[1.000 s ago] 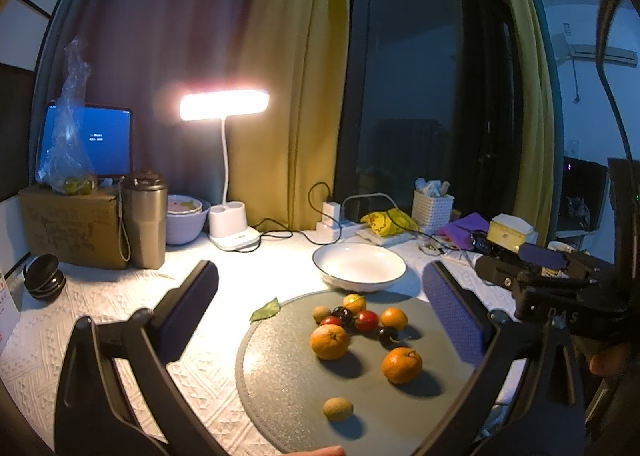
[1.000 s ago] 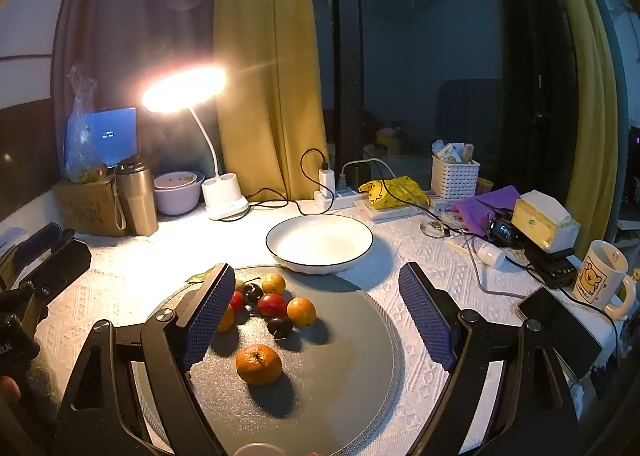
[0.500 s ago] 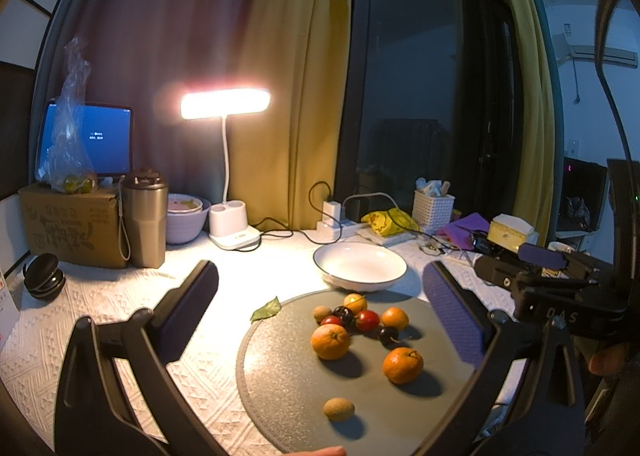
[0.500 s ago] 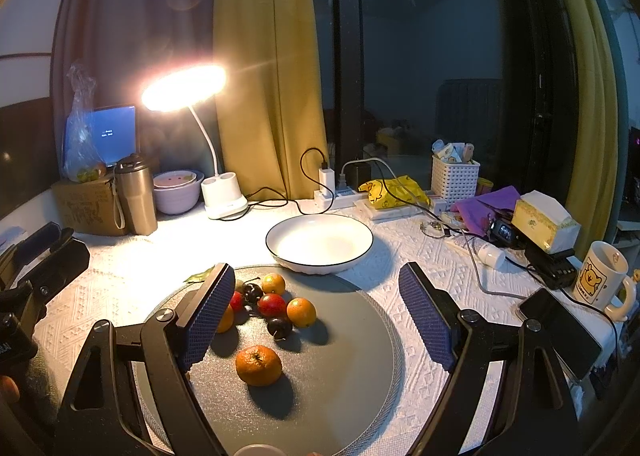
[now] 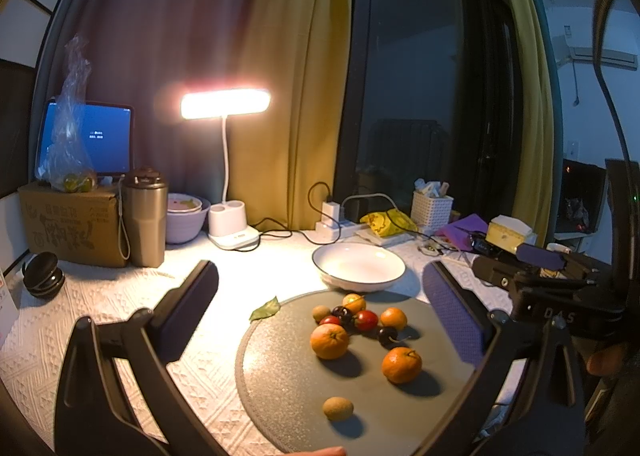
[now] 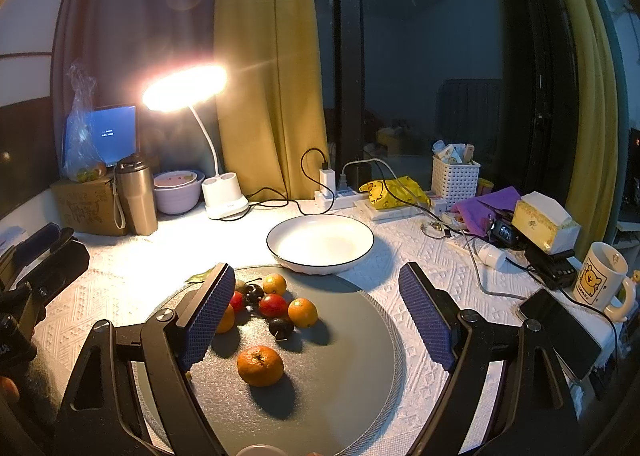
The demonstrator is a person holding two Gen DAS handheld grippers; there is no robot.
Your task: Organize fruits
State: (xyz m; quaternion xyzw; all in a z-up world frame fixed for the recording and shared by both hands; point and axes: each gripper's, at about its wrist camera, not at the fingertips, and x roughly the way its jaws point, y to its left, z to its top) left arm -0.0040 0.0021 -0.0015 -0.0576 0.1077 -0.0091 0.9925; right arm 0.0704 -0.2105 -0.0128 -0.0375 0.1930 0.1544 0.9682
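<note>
A round grey mat [image 5: 280, 384] [image 6: 352, 376] lies on the white tablecloth with several fruits on it: oranges [image 5: 401, 365] [image 6: 260, 365], a second orange [image 5: 329, 341], small tangerines [image 5: 393, 317] [image 6: 302, 312], red tomatoes [image 5: 365, 319] [image 6: 273, 305], dark cherries [image 5: 387, 335] [image 6: 280, 327] and a kiwi [image 5: 338, 408]. An empty white bowl [image 5: 358, 266] [image 6: 320, 242] stands behind the mat. My left gripper [image 5: 320, 308] is open and empty above the mat's near side. My right gripper [image 6: 316, 312] is open and empty, its left finger hiding part of one orange.
A lit desk lamp [image 5: 226, 106], steel tumbler [image 5: 144, 216], cardboard box [image 5: 68, 224] and purple bowl [image 5: 186, 216] stand at the back left. A power strip [image 6: 336, 196], white basket [image 6: 454, 176], tissue box [image 6: 544, 222], mug [image 6: 602, 280] and phone [image 6: 560, 330] crowd the right.
</note>
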